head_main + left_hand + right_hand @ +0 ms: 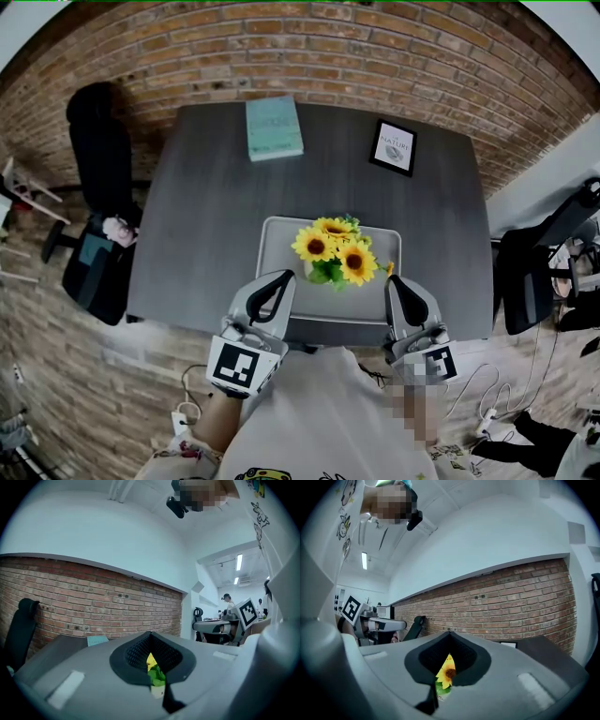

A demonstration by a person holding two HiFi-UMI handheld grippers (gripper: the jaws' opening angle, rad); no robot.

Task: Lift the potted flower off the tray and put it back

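Note:
The potted flower [336, 251], yellow sunflowers with green leaves in a small white pot, stands on the grey tray [277, 242] near the table's front edge. My left gripper [281, 278] hovers at the tray's front left corner, shut, with nothing between its jaws. My right gripper [396, 281] is at the tray's front right corner, also shut and empty. Neither touches the pot. In the left gripper view the flower [156, 674] shows through the gap below the closed tips [150, 635]. The right gripper view shows a sunflower [447, 673] below its closed tips [450, 634].
A teal book [274, 127] and a framed picture [394, 147] lie at the dark table's far side. A black chair [98, 159] stands left of the table, another chair [534, 272] right. A brick wall runs behind. Cables lie on the floor at the right.

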